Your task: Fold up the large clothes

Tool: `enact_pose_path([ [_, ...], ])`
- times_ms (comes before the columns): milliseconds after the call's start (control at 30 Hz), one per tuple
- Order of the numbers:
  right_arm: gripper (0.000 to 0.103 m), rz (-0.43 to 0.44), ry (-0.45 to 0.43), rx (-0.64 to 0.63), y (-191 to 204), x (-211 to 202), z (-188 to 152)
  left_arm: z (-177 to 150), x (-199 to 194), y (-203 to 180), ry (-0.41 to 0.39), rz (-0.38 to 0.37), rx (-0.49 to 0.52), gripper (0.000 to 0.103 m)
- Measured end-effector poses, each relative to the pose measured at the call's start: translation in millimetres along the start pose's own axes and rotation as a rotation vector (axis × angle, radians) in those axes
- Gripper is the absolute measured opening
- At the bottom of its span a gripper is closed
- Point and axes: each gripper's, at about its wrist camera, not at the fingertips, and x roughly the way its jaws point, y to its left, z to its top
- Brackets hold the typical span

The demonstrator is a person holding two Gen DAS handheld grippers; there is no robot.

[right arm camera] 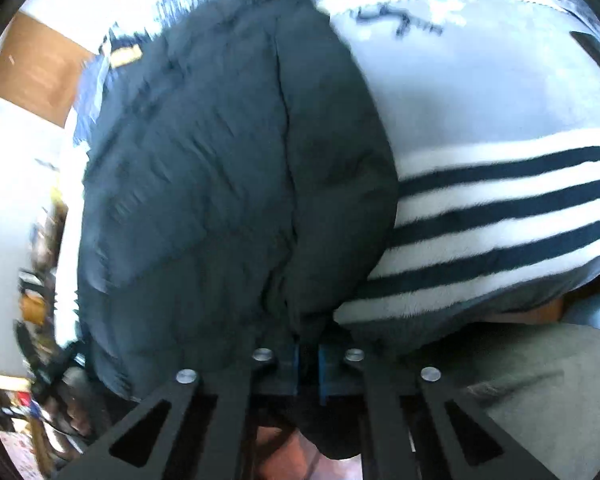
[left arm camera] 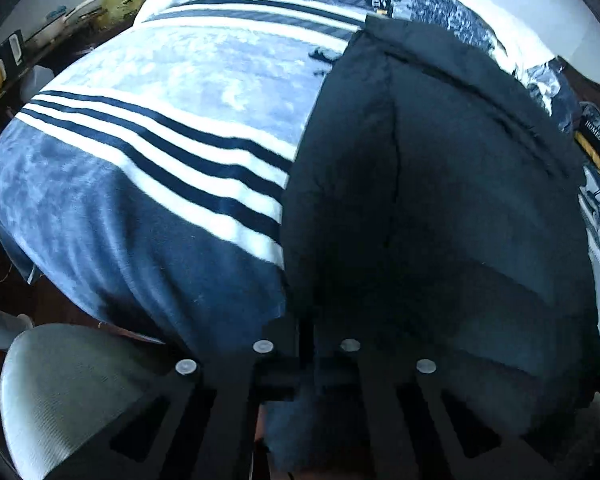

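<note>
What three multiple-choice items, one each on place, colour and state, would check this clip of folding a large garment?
1. The dark padded jacket lies on:
A. a striped blanket
B. a bare floor
C. a chair

2. The blanket's thin stripes are:
A. red
B. dark navy
C. green

3. The right gripper is:
A. wide open
B. shut on the jacket's hem
C. out of view

A: blanket shows around the jacket.
B: navy lines on white.
B: dark fabric sits pinched between its blue pads.

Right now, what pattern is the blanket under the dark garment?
Blue blanket with white and navy stripes; clearest in the left wrist view.
</note>
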Motion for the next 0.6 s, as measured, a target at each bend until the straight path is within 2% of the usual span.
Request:
enact_pose_path([
  [67, 0.004, 0.016, -0.035, 0.024, -8, -17, -2, -6, -17, 3, -0.024, -0.036, -0.012, 0.003],
  [167, 0.004, -0.016, -0.056, 0.011, -12, -31, -6, -14, -21, 11, -0.018, -0.025, -0.049, 0.003],
  [300, 0.004, -0.055, -0.024, 0.001, -10, -21, 2, -14, -7, 15, 0.024, 0.001, -0.082, 0.003],
  [467, 0.004, -0.079, 0.029, 0.012, -16, -3, 7, -9, -7, 7, 0.017, -0.001, -0.053, 0.007],
  [500, 0.006, -0.069, 0.031, 0.032, -20, -2, 8, -10, -7, 6, 0.019, 0.001, -0.048, 0.016],
  [533, 0.014, -0.054, 0.033, 0.055, -24, -1, 8, -7, -4, 4, 0.023, 0.002, -0.048, 0.034],
  [567, 0.023, -0.047, 0.034, 0.074, -28, -1, 9, -7, -2, 2, 0.029, 0.005, -0.048, 0.044],
  [600, 0.051, -0.042, 0.032, 0.074, -28, -1, 9, -7, -2, 1, 0.028, 0.011, -0.049, 0.059],
])
